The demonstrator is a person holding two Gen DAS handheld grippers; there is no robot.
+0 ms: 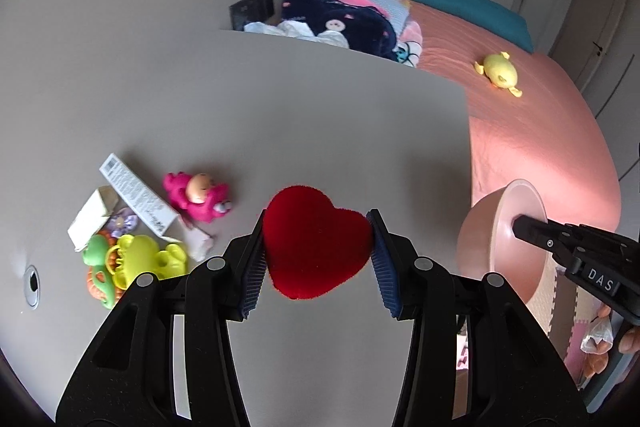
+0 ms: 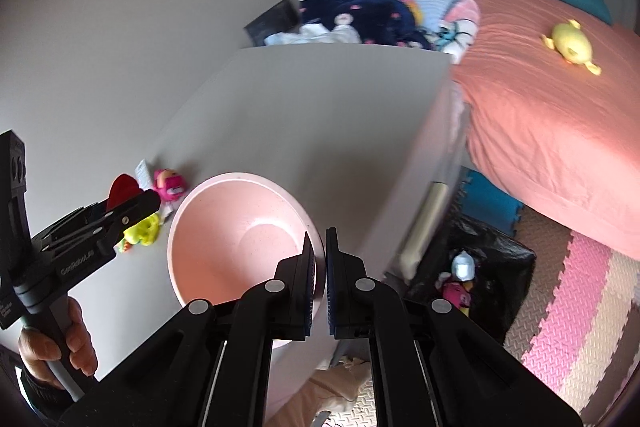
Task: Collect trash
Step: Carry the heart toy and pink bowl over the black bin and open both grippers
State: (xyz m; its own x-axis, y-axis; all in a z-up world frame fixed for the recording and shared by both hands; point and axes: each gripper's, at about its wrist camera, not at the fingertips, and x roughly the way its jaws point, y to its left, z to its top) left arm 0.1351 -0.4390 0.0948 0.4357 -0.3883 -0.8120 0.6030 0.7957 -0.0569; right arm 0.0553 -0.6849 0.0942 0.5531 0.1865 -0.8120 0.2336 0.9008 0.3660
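Tongs first: your left tongs (image 1: 318, 247) are clamped on the red heart (image 1: 316, 241), pads pressing its two lobes, and it hangs clear above the desk (image 1: 320, 115). Your right tongs (image 2: 320, 247) are clenched on the rim of the pink bowl (image 2: 240, 227), which they hold tipped, mouth toward your right camera and, as far as that view shows, with nothing in it.

What the next move turns on, as I judge it, is where the heart sits against the bowl. In the left view the bowl (image 1: 492, 235) is to the right of the heart, near but apart, showing you its base. In the right view the heart (image 2: 122, 189) lies off to the left of the bowl's mouth, beside the left tongs (image 2: 132, 207). So the left hand (image 2: 60, 343) would have to carry the heart rightward and over the rim, or the right would swing the mouth under it.

Other clutter stays in a pile (image 1: 132, 235) at the desk's left side, well apart from both tongs. A black bag (image 2: 480, 275) sits on the floor beside the desk.
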